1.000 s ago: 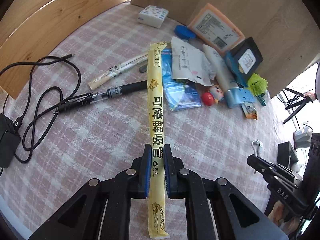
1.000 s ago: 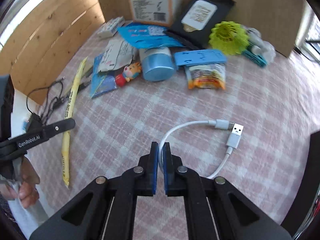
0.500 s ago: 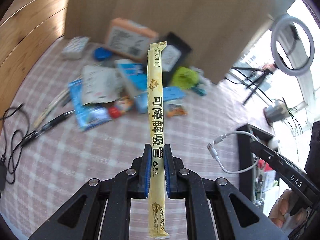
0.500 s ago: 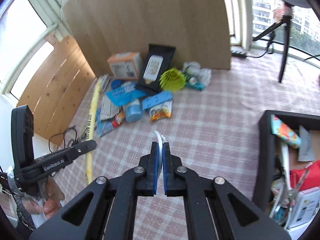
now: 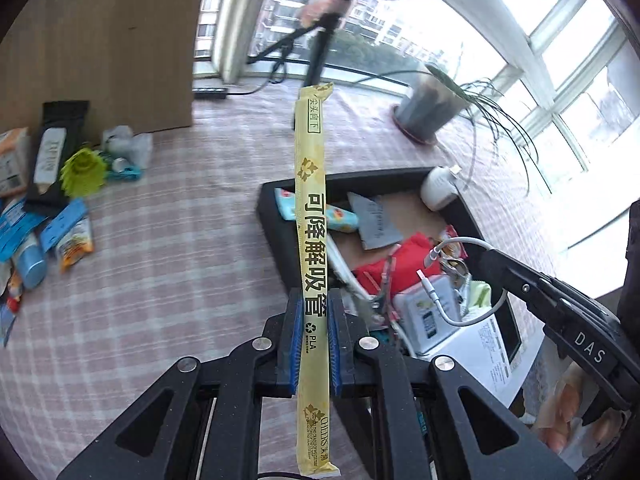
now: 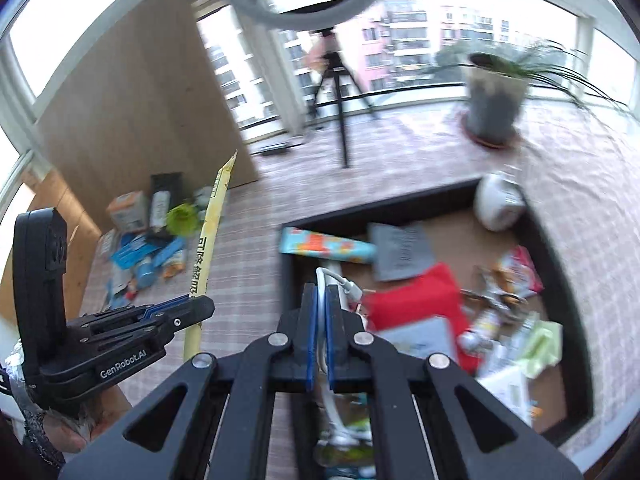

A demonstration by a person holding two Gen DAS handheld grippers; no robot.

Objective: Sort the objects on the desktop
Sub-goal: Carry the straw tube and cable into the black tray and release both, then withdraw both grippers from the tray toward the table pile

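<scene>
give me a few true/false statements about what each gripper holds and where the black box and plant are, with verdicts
1. The left gripper is clamped on a yellow straw packet. True.
2. The right gripper holds a pen. False: it pinches a white USB cable.
3. The black box is empty. False: it holds a red pouch, papers and packets.
4. A potted plant stands on the checked cloth beyond the box. True.
5. The green shuttlecock lies inside the box. False: it sits in the pile left of it.

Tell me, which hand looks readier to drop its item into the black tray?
Probably the right: its tongs hold the white charging cable over the black tray. The left tongs grip the long yellow straw packet near its edge.
</scene>
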